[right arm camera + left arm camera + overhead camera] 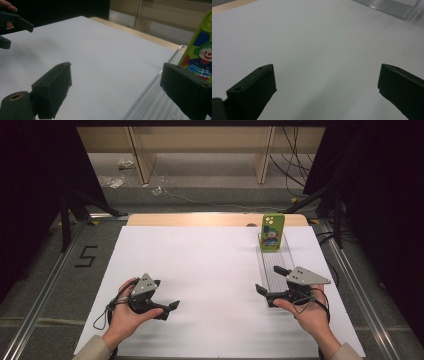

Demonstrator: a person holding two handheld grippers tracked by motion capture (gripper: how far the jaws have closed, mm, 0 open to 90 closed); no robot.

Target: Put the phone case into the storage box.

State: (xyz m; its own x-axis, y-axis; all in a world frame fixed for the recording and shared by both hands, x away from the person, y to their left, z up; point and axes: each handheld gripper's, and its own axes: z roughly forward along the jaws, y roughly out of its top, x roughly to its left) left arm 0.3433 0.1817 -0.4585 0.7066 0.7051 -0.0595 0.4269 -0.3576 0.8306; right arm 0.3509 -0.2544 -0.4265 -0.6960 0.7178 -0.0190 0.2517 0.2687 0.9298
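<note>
Here, a green phone case printed with a clown is standing upright at the far end of a clear ridged plastic tray, which is lying along the right side of the white sheet covering the table. The right gripper is resting at the tray's near end, jaws spread wide, nothing between them; its own view is showing the clown print close behind one jaw. The left gripper is sitting well apart on bare sheet, jaws also wide and empty, with a tray corner far off. A wooden table edge, grey floor with cables and dark curtains are surrounding.
</note>
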